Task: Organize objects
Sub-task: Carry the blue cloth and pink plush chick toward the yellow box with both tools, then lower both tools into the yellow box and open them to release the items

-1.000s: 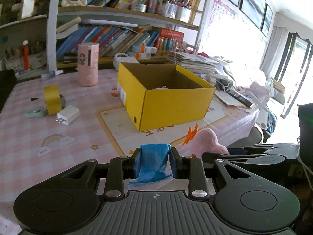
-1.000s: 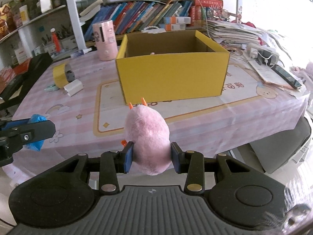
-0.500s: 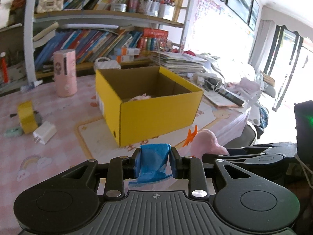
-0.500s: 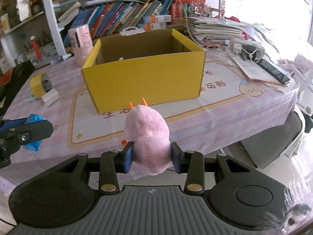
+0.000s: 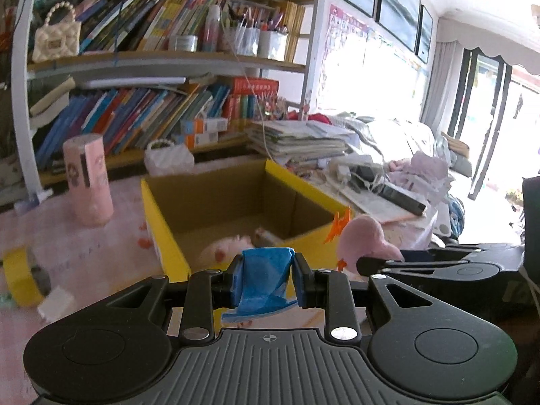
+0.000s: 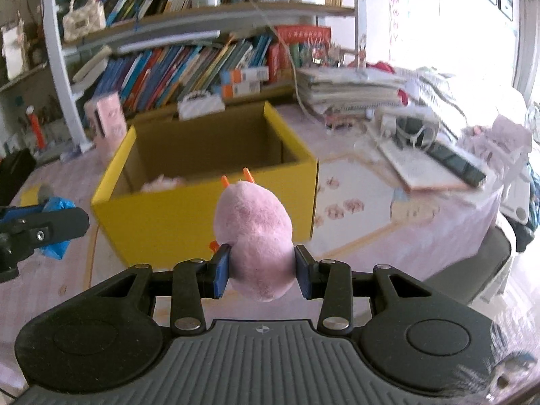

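Fingers (image 5: pixel 236 278) of the left gripper (image 5: pixel 266 281) clamp a crumpled blue item (image 5: pixel 265 278), low centre of the left wrist view; looks like thin plastic or cloth, cannot tell which. Its loose edge hangs below the pads. Right gripper (image 6: pixel 259 271) is clamped on a pink plush toy (image 6: pixel 254 233) with small orange bits on top and at its lower left, bottom centre of the right wrist view, pads pressing both sides.

Yellow cardboard box (image 6: pixel 202 216) sits open-topped on the pink checked tablecloth (image 6: pixel 354 202), mid frame in both views, just beyond both held items. Inside it, at the near left corner, lies another pale pink soft thing (image 5: pixel 229 246), blurred. Left wrist view shows the plush and the right gripper's finger at right centre, next to the box's near right corner. Right wrist view shows the left gripper and blue item at far left edge.

Pink cylinder (image 5: pixel 88 179) stands upright left of the box. Yellow tape roll (image 5: pixel 18 281) and white charger (image 5: pixel 55 303) at lower left, apart from the box. Bookshelf (image 5: pixel 162 57) fills the upper left; paper stack (image 5: pixel 300 138) sits right of the box, behind it.
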The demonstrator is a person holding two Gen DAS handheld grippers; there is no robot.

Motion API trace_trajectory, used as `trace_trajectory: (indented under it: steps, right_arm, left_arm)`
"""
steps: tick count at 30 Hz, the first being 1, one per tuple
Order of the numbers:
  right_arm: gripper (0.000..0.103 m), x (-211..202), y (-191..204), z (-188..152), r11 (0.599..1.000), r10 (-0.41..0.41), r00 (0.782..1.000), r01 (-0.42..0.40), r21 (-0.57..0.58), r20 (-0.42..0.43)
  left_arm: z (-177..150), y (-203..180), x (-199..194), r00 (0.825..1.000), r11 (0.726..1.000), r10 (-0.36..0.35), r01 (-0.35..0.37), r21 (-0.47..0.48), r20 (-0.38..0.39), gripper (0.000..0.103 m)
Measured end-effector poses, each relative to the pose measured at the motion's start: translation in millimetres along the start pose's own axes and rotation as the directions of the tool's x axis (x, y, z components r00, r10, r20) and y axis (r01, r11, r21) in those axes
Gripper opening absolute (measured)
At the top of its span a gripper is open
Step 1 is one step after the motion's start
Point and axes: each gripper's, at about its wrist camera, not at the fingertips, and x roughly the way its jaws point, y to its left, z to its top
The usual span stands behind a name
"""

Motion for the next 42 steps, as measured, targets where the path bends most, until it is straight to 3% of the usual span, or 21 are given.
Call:
trace_trajectory:
  steps: [6,21,30,42]
  right_arm:
    - [0.037,20,-9,31,0.999,0.018,0.999,-0.016,-0.031,0.050]
    - [0.037,94,-6,83,0.974,0.145,0.989,-0.137,-0.178,0.033]
    - [0.037,134,1,94,0.953,0.198,0.980,-0.198,-0.230,-0.022]
    - [0.037,169,12,94,0.932,0.219,0.970,-0.240,-0.273,-0.105]
  left_arm:
    - [16,0,22,1.000,1.000,0.025,-0.025,0.006,0.018,0.028]
    - [35,5,84,0.991,0.991,0.129,-0.130,-0.015,-0.031,0.028]
    - [32,9,116,0.982,0.986,0.162,-0.164,-0.013,-0.101,0.028]
    - [31,17,137,0.974,0.983,0.181,-0.185,-0.013,-0.139,0.028]
